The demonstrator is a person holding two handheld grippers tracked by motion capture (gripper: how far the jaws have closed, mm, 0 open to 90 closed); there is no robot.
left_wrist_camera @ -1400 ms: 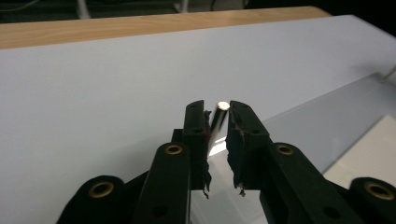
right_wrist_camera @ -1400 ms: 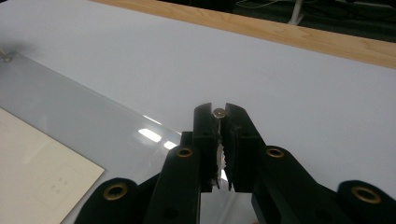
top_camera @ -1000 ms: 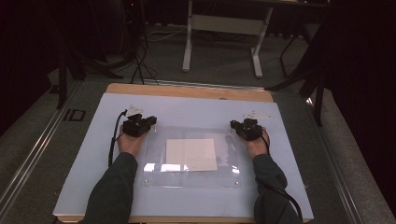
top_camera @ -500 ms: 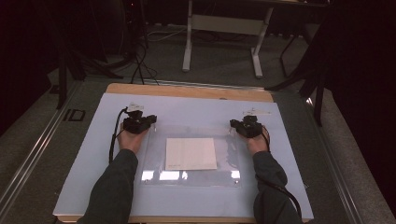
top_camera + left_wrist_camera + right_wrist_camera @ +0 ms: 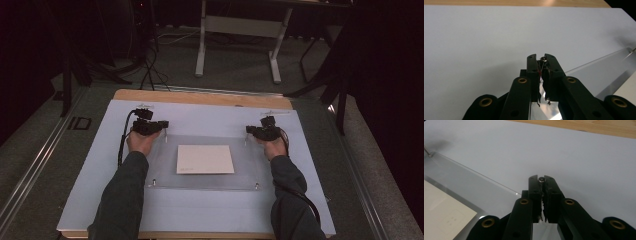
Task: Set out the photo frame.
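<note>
A clear acrylic plate (image 5: 250, 167) lies on a pale mat (image 5: 210, 117) and covers a white paper sheet (image 5: 205, 159). Small metal pegs stand at its corners. My left gripper (image 5: 161, 130) is at the far left corner, and in the left gripper view it (image 5: 541, 58) is shut on that corner's peg (image 5: 544, 59). My right gripper (image 5: 249, 132) is at the far right corner, where the right gripper view shows it (image 5: 541, 179) shut on the peg (image 5: 541, 179) there. The plate's edge (image 5: 461, 177) runs off to the side.
The mat rests on a wooden table whose far edge (image 5: 200, 97) is bare wood. Two more pegs (image 5: 154, 183) (image 5: 257, 186) mark the plate's near corners. Beyond the table are a white desk frame (image 5: 202, 40), cables and dark floor.
Both grippers and the plate's far edge have shifted slightly away from the person. The paper beneath looks a little farther too.
</note>
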